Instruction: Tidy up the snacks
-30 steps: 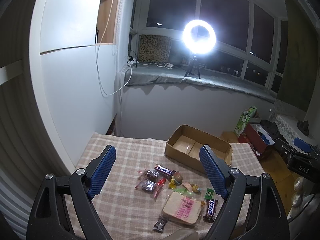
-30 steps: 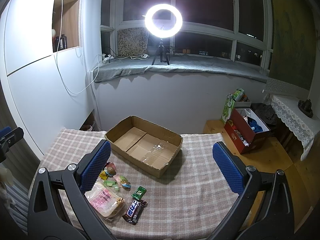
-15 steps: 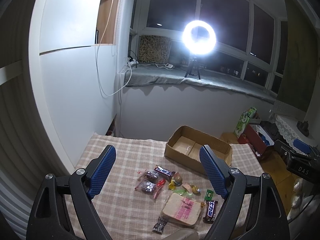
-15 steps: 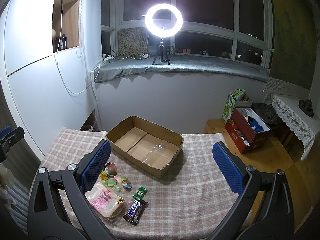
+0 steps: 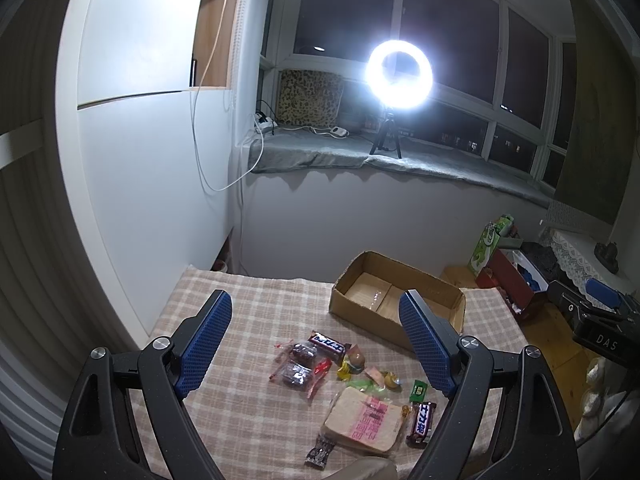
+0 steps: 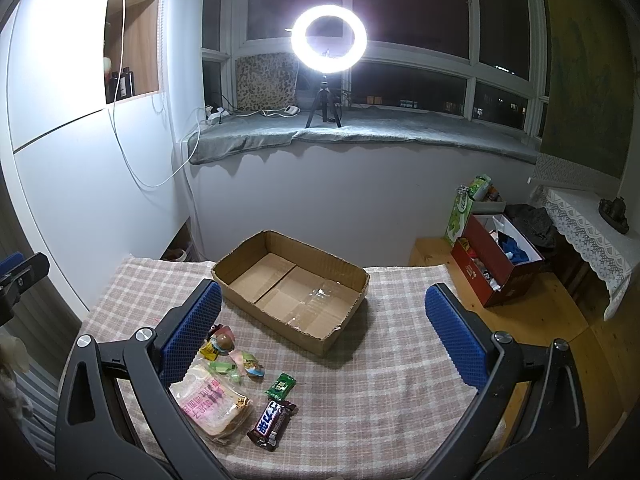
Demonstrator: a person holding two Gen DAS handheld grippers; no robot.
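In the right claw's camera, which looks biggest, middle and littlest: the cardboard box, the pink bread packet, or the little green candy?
Largest to smallest as they look in the right wrist view:
1. cardboard box, though it sits farthest away
2. pink bread packet, partly hidden behind a claw finger
3. green candy

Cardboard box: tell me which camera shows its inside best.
The right wrist view: the cardboard box sits unobstructed, its whole bare floor visible. In the left wrist view the box is farther away, and a gripper finger covers part of it.

A bright ring light point(image 6: 329, 38) stands on the grey windowsill point(image 6: 360, 134) before dark windows point(image 6: 408, 4); white wall point(image 6: 72, 168) at frame left.
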